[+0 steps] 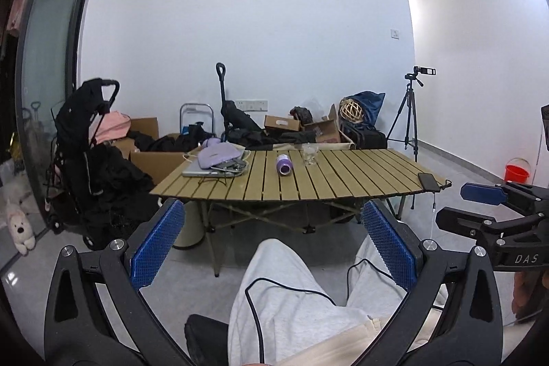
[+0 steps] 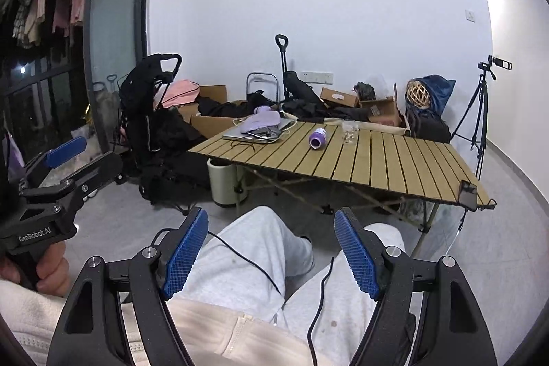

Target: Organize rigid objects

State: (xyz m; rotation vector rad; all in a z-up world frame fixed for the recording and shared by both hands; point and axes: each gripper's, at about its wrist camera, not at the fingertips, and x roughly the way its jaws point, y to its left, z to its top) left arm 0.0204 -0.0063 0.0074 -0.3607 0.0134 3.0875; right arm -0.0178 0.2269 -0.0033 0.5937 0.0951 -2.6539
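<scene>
Both grippers idle over the lap, nothing taken yet.
Left gripper (image 1: 272,242) and right gripper (image 2: 271,251) hang with jaws wide and empty — well apart from the bench (image 1: 360,174), where the purple bottle (image 1: 284,164) lies tipped beside an upright glass (image 1: 310,154), likely first to sort.

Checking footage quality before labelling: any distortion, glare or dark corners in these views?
Left wrist view: strong fisheye bends the tan slatted folding table, black vignette at the corners, even indoor light. Right wrist view: same warp, dark balcony on the left, clear glass cup small but sharp.
</scene>
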